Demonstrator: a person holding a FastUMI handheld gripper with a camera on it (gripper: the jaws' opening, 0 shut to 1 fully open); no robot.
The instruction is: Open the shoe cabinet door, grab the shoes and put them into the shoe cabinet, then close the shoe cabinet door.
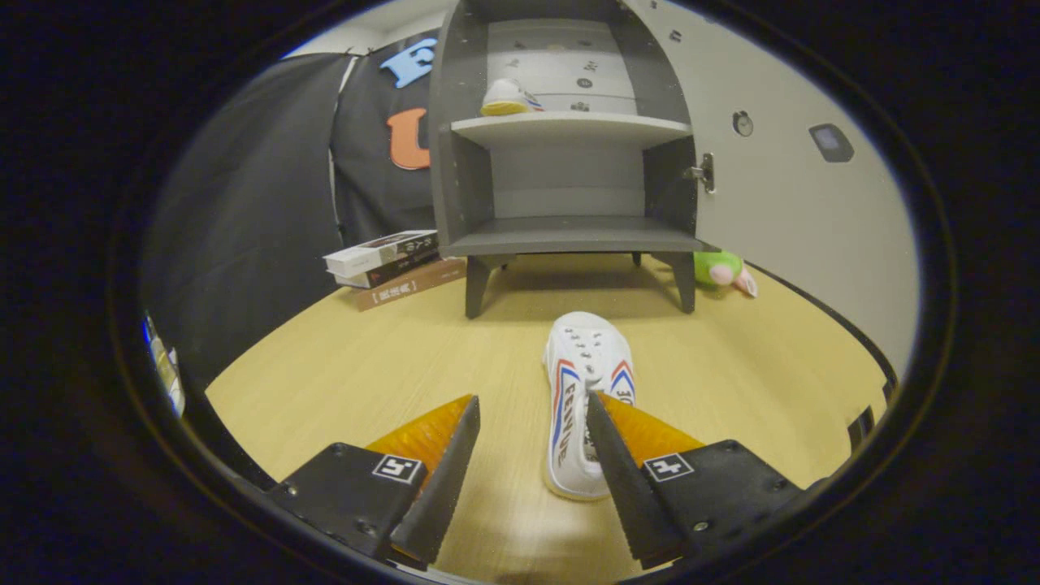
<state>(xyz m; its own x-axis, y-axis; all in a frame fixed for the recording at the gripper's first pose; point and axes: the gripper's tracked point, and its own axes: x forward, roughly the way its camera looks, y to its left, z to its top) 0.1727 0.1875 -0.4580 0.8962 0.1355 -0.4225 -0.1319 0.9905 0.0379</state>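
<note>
Pale wooden tabletop (pixel 366 366) runs from the gripper out to a black cloth wall on the left and a light grey wall on the right.

Gripper view: the gripper (pixel 532 406) is held low over the table with its two black, orange-backed fingers spread wide apart; nothing is clamped between them. The right finger (pixel 617 463) overlaps the near right side of a white shoe (pixel 581 382), whether touching or just above it cannot be told. The left finger (pixel 443 471) stands clear of the shoe, with bare table between.

The white shoe lies on the table, toe pointing away toward the cabinet, with red and blue stripes along its side. Most of its length sits just ahead of the fingertips, heel end reaching back between the fingers, closer to the right one.

Beyond the shoe stands the dark grey shoe cabinet (pixel 569 236) on short legs. Its door (pixel 780 203) is swung open to the right, pale inner face showing, hinge (pixel 705 172) visible at the cabinet's edge. The lower compartment holds no shoe. On the upper shelf (pixel 569 126) rests a second shoe (pixel 508 97), white with a yellowish sole, at the left part of the shelf.

Left of the cabinet, a stack of books (pixel 390 264) lies on the table. Right of the cabinet legs, partly behind the door, sits a green and pink plush toy (pixel 721 270).
</note>
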